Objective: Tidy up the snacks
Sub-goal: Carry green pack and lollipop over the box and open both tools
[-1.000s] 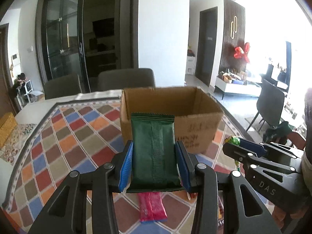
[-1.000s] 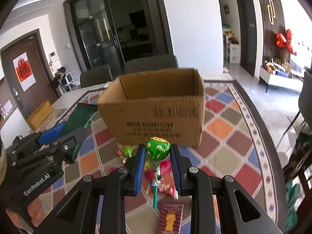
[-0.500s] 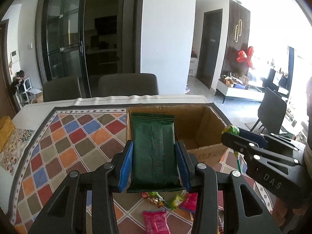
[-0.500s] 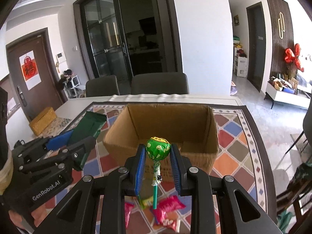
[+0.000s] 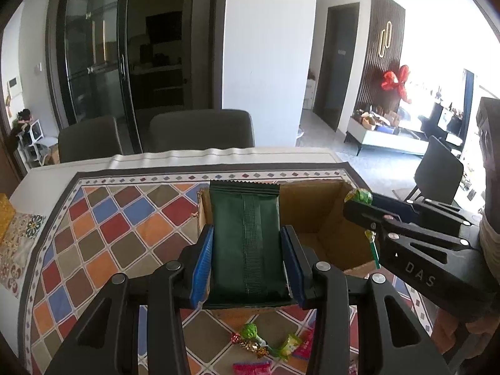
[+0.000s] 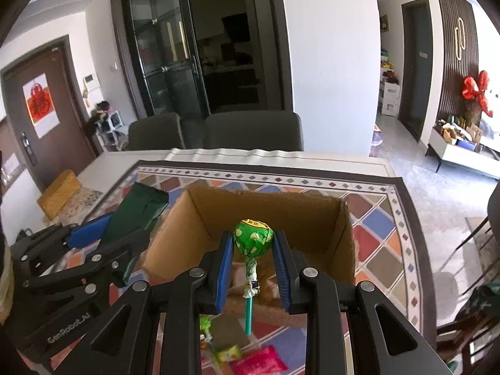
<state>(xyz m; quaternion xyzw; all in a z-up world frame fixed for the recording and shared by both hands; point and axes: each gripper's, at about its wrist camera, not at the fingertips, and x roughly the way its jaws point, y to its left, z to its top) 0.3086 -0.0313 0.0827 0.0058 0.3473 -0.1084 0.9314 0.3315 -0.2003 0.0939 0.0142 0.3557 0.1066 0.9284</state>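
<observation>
My left gripper (image 5: 247, 259) is shut on a dark green snack packet (image 5: 245, 240) and holds it upright above the near left corner of an open cardboard box (image 5: 325, 206). My right gripper (image 6: 253, 262) is shut on a green lollipop (image 6: 253, 238) with a teal stick, held over the near wall of the box (image 6: 268, 209). The left gripper and its packet (image 6: 140, 209) show at the left of the right wrist view. The right gripper (image 5: 359, 206) shows at the right of the left wrist view.
The box stands on a table with a colourful diamond-patterned cloth (image 5: 103, 228). Loose sweets and pink packets (image 5: 262, 347) lie on the cloth in front of the box. Two grey chairs (image 6: 215, 131) stand at the far side. A yellow box (image 6: 59, 193) sits at the left.
Both grippers have risen and moved forward with their snacks, from in front of the box to above its near edge. The inside of the box now shows.
</observation>
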